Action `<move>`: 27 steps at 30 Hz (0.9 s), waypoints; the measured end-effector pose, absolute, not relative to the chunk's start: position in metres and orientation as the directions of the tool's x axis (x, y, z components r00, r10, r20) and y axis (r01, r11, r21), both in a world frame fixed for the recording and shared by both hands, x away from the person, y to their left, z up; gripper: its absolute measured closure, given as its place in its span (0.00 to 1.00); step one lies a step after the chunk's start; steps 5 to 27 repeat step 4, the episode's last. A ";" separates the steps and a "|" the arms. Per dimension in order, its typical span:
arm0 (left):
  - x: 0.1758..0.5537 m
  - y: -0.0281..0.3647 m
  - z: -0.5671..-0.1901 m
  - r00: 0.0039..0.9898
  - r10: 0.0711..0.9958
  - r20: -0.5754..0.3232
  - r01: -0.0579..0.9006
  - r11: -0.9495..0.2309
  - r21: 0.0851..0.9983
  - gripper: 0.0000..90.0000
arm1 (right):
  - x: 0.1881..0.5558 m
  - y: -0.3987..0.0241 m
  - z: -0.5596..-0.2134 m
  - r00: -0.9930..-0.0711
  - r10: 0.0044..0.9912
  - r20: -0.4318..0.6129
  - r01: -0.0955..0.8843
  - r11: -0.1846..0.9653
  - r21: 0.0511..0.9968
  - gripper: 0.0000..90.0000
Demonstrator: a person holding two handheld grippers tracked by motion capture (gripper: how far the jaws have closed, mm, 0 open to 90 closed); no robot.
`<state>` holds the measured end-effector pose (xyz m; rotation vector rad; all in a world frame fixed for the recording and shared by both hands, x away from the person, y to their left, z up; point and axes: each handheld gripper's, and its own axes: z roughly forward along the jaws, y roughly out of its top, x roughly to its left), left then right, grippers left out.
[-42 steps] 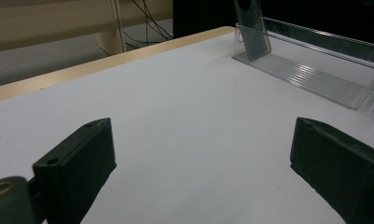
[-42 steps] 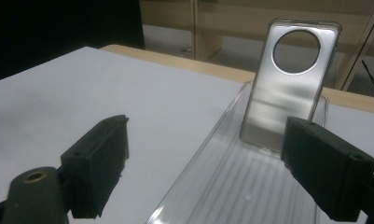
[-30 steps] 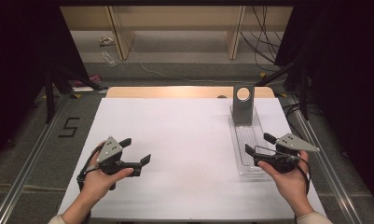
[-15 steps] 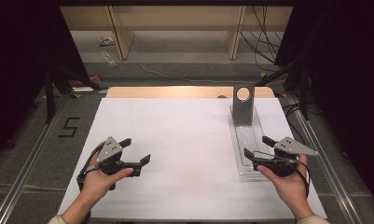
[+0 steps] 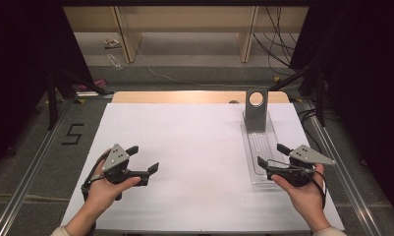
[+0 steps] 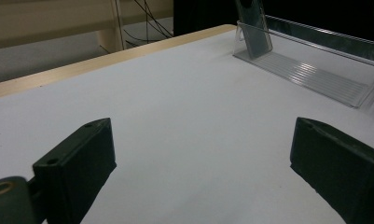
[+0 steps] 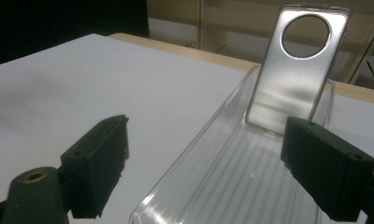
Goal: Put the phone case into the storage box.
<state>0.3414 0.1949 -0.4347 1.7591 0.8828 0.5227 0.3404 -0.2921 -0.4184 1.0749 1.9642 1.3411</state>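
At about two o'clock on the white table (image 5: 194, 147), a clear plastic tray (image 5: 260, 150) lies flat, with a silver phone case (image 5: 256, 110) leaning upright at its far end. The case has a round hole near its top. The right gripper (image 5: 271, 156) hangs over the tray's near end, jaws wide apart and holding nothing. The left gripper (image 5: 144, 158) is at about eight o'clock, well apart from the tray, also wide open and empty.
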 end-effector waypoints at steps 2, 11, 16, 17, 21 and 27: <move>0.342 0.195 -0.435 0.632 0.772 -0.067 0.314 -0.177 0.933 0.07 | 0.340 -0.292 -0.418 -0.544 0.839 0.014 0.316 0.189 0.930 0.18; 0.342 0.194 -0.435 0.633 0.771 -0.068 0.314 -0.176 0.933 0.07 | 0.341 -0.293 -0.419 -0.542 0.840 0.017 0.315 0.185 0.931 0.18; 0.342 0.194 -0.435 0.633 0.771 -0.068 0.314 -0.176 0.933 0.07 | 0.341 -0.293 -0.419 -0.542 0.840 0.017 0.315 0.185 0.931 0.18; 0.342 0.194 -0.435 0.633 0.771 -0.068 0.314 -0.176 0.933 0.07 | 0.341 -0.293 -0.419 -0.542 0.840 0.017 0.315 0.185 0.931 0.18; 0.342 0.194 -0.435 0.633 0.771 -0.068 0.314 -0.176 0.933 0.07 | 0.341 -0.293 -0.419 -0.542 0.840 0.017 0.315 0.185 0.931 0.18; 0.342 0.194 -0.435 0.633 0.771 -0.068 0.314 -0.176 0.933 0.07 | 0.341 -0.293 -0.419 -0.542 0.840 0.017 0.315 0.185 0.931 0.18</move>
